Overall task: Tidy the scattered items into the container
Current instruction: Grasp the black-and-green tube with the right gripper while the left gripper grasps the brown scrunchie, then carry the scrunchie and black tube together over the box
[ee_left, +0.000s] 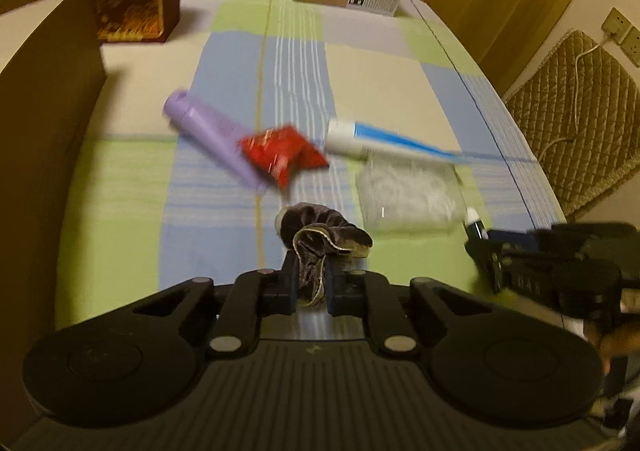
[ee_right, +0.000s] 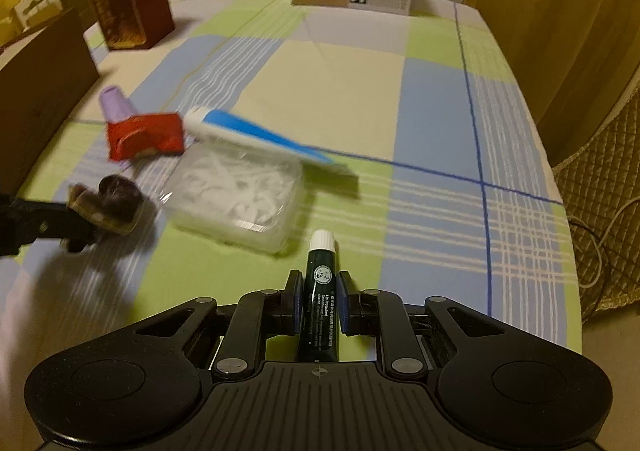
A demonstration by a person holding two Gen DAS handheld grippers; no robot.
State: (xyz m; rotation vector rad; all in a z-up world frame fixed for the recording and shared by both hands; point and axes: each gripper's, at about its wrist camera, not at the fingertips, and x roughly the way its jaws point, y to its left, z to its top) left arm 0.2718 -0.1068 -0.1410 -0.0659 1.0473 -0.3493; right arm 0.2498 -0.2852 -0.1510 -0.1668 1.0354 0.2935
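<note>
Jaws of the left gripper [ee_left: 311,283] pinch a scrunchie [ee_left: 320,237]; the right gripper [ee_right: 319,301] clamps a dark tube [ee_right: 320,291]. Both are held above the checked cloth [ee_right: 340,63], near the clear box [ee_right: 240,191].

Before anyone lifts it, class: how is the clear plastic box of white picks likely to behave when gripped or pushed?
The clear plastic box looks thin-walled, so it would probably flex under a squeeze. Its glossy sides may slip between pads. It sits flat and low on the checked cloth, so a push should slide it rather than roll or tip it.
</note>
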